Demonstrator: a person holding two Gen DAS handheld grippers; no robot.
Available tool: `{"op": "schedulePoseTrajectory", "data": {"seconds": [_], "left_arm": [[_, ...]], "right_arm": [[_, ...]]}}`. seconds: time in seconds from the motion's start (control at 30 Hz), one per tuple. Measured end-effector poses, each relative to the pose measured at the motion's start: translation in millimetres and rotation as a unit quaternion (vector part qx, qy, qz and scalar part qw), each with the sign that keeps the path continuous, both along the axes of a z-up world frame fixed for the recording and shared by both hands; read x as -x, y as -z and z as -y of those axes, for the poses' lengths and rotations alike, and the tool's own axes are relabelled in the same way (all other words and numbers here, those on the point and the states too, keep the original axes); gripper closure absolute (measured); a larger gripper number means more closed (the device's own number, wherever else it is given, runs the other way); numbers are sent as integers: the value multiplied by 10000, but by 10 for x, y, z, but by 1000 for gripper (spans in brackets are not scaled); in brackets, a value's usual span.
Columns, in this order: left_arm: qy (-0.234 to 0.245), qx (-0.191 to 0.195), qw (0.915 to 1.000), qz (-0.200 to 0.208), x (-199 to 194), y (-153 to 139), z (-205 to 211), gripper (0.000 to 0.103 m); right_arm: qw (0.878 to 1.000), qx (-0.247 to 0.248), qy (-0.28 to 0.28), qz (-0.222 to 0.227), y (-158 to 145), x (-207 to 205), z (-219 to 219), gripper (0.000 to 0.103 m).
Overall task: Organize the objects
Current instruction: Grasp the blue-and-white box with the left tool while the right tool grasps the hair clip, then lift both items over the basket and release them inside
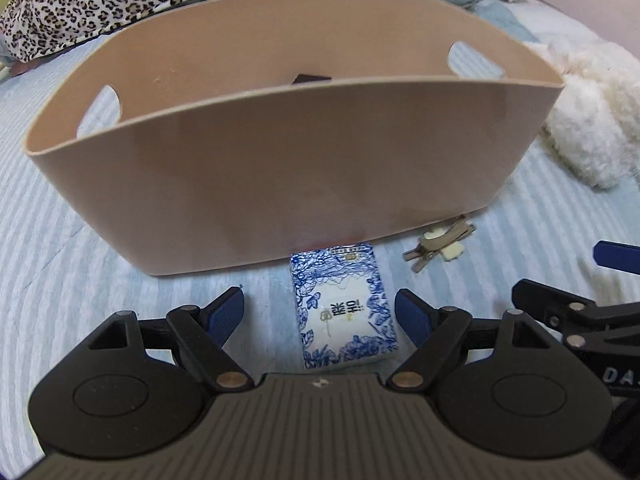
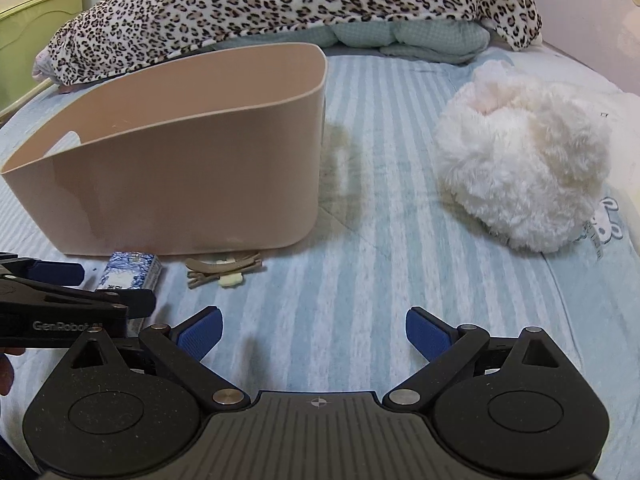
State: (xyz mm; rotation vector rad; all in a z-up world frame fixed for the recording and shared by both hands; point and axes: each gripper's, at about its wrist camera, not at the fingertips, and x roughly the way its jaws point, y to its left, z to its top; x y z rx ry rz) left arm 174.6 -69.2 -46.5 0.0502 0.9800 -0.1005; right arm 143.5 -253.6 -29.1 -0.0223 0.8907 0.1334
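The bed holds one tan basket (image 1: 288, 168), one blue-patterned packet (image 1: 344, 312), one bunch of hair clips (image 2: 224, 266), one white plush toy (image 2: 524, 164) and one leopard blanket (image 2: 280, 4).

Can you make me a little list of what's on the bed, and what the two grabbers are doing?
surface: striped blue bed sheet
bin: tan basket, upright
box: blue-and-white tissue pack, lying in front of the basket
clips: beige hair clips, beside the pack
toy: white fluffy plush
left gripper: open, straddling the pack
right gripper: open, holding nothing
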Motion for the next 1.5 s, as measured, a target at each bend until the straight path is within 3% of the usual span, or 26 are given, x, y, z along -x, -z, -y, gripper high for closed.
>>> {"op": "schedulePoseTrajectory", "data": {"seconds": [0.37,0.5,0.7,0.8,0.9,1.1,1.5], "left_arm": [[-489,-134,9987,101,0,75,-381,20],[-616,2,9981,55,26,90,-556,18],[-532,41,9985,95,58,60,-629,24],[-463,21,9987,199,92,45,-617,38],[-376,-17,9987,333,120,11,-606,55],[-377,-9,9986,368,149,-3,-583,55],[-373,40,9979,522,308,-166,-633,56]], "right_arm": [[9994,-27,-316,-133,116,-167,-266,3],[9993,-27,-356,-64,170,-250,-408,2],[9995,-116,-292,47,305,-355,-521,2],[9992,-49,-355,160,348,-368,-554,6],[9989,-136,-392,205,355,-368,-559,20],[9979,-129,-587,250,354,-322,-618,48],[9986,-259,-427,186,92,3,-516,48]]}}
